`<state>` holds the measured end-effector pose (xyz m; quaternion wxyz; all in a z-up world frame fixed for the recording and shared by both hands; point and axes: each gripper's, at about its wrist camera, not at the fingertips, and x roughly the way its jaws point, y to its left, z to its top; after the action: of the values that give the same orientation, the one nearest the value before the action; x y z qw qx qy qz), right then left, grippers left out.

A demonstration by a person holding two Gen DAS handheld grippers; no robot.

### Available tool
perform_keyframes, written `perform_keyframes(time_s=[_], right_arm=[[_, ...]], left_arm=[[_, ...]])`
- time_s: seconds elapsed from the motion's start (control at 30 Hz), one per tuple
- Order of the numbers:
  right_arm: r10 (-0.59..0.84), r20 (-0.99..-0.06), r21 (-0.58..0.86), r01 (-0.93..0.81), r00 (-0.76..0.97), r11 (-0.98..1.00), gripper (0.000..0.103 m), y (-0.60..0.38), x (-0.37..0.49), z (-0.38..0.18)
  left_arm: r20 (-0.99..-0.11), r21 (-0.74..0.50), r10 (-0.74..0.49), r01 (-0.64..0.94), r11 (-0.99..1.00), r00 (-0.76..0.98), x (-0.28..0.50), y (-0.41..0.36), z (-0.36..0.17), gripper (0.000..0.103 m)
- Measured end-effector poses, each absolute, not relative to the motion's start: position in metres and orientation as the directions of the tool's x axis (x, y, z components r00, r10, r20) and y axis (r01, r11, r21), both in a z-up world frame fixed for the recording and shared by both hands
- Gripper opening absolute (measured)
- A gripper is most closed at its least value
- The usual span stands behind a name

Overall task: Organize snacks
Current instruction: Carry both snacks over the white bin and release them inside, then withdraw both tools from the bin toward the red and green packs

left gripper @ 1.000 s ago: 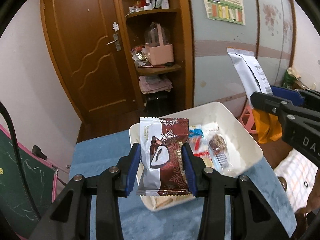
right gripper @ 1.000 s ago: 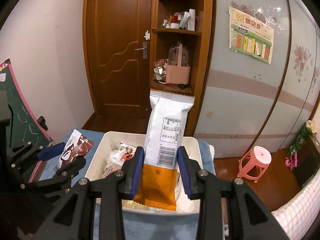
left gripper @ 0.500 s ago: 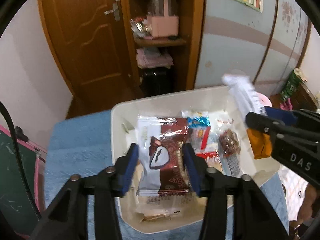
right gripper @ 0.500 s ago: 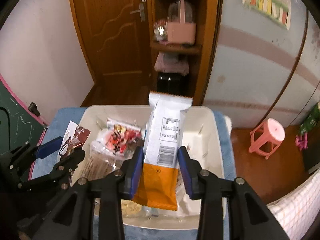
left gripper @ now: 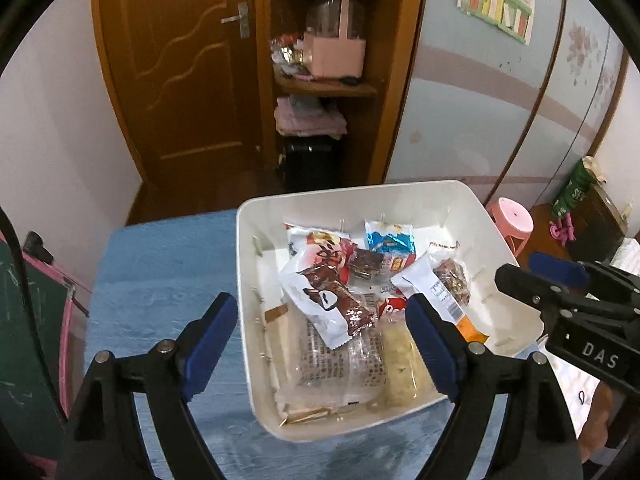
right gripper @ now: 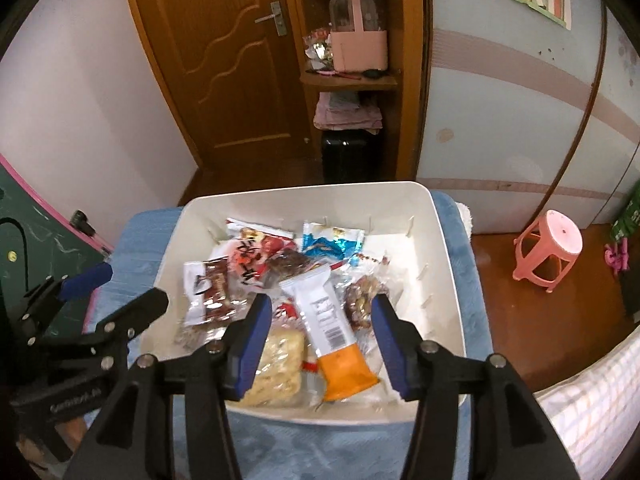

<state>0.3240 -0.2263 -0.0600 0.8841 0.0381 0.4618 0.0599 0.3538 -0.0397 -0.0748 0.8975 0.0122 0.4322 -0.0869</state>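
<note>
glossy white plastic bin (left gripper: 472,208); shiny foil snack wrappers (left gripper: 332,304); fuzzy blue cloth (left gripper: 160,264).

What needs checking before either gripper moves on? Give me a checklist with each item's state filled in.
1. Left gripper open and free of its packet: ok, the jaws stand wide.
2. Right gripper open and free: ok.
3. Brown and white packet inside the white bin: ok, it lies on top of the other snacks.
4. White and orange packet inside the bin: ok, lying flat.
5. Bin fully supported on the blue cloth: cannot tell, its right edge sits near the cloth's border.
6. More snacks waiting outside the bin: cannot tell, none show in either view.
</note>
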Motion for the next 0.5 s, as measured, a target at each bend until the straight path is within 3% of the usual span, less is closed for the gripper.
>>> perform_keyframes(time_s=[0.23, 0.5], right_arm=[[0.131, -0.742, 0.091, -0.095, 0.658, 0.991, 0.052, -0.216, 0.277, -0.031], [0.092, -0.68, 0.009, -0.117, 0.727, 0.993, 0.052, -0.2, 0.218, -0.004]], left_arm=[[-0.693, 0.0, -0.173, 0.24, 0.971, 0.7, 0.298, -0.043, -0.036, 0.085], [-0.66, 0.033, -0.207, 0.303, 0.952, 0.723, 0.232, -0.034, -0.01, 0.085]])
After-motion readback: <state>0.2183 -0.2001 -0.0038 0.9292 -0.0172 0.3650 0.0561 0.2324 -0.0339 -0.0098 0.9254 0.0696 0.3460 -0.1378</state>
